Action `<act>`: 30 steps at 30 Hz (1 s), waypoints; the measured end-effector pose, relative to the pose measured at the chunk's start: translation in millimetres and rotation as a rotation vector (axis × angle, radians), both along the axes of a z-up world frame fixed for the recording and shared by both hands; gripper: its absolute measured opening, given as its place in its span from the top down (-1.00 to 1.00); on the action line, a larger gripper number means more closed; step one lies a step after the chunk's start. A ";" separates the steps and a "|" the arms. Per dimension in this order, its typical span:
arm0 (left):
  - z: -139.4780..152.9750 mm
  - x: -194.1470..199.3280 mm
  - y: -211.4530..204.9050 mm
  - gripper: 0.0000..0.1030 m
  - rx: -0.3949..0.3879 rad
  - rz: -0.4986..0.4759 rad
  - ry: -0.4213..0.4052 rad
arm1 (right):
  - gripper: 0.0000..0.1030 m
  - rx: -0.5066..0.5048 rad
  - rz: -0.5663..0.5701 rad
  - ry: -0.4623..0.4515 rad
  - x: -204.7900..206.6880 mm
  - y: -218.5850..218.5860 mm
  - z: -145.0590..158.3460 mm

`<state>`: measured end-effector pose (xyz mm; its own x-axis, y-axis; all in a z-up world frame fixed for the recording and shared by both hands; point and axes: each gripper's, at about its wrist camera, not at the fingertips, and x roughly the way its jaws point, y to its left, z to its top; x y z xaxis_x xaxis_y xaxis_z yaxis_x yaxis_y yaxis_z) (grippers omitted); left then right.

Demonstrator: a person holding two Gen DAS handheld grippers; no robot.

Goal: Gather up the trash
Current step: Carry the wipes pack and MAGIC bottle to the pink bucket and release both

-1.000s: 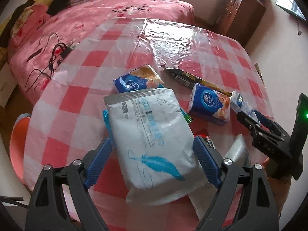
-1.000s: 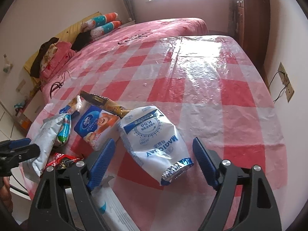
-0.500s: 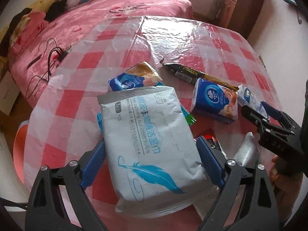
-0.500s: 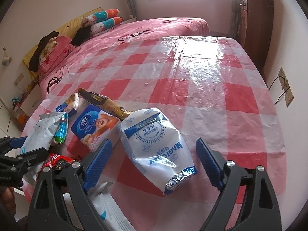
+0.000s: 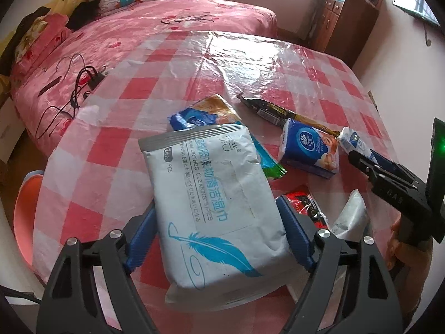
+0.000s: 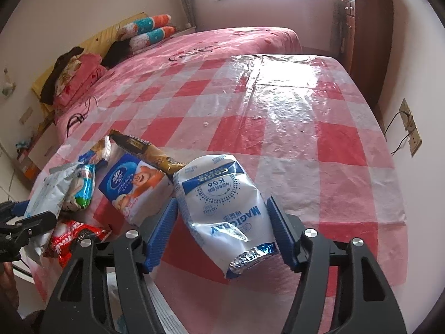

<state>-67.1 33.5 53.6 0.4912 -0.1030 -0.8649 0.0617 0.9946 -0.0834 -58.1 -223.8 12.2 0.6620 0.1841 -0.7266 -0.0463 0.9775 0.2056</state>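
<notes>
My left fingers [image 5: 144, 236] press both sides of the white wipes pack [image 5: 214, 194], which lies on the checkered worktop [image 5: 116, 128]. My right fingers [image 6: 164, 236] close against the white-and-blue snack bag [image 6: 222, 208], beside the blue tissue pack [image 6: 133, 183] and a red wrapper [image 6: 72, 233].

The left gripper [image 5: 218, 238] has its blue fingers closed against both sides of a white wipes pack [image 5: 217, 194] above the red-checked table [image 5: 116, 150]. To the right lie a blue tissue pack [image 5: 310, 150] and a red wrapper [image 5: 306, 208]; the right gripper [image 5: 370, 164] reaches in from the right edge.
</notes>
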 end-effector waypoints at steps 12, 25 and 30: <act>14.9 -15.5 35.7 -0.59 -0.085 -0.010 -0.069 | -0.26 0.203 -0.044 -0.111 -15.5 -19.0 23.3; 15.4 -27.2 104.4 -0.59 -0.138 0.039 -0.116 | -0.26 0.339 -0.008 -0.121 -11.3 17.4 43.2; 9.3 -28.9 129.3 -0.59 -0.156 0.068 -0.117 | -0.26 0.352 0.058 -0.096 -6.2 51.4 49.3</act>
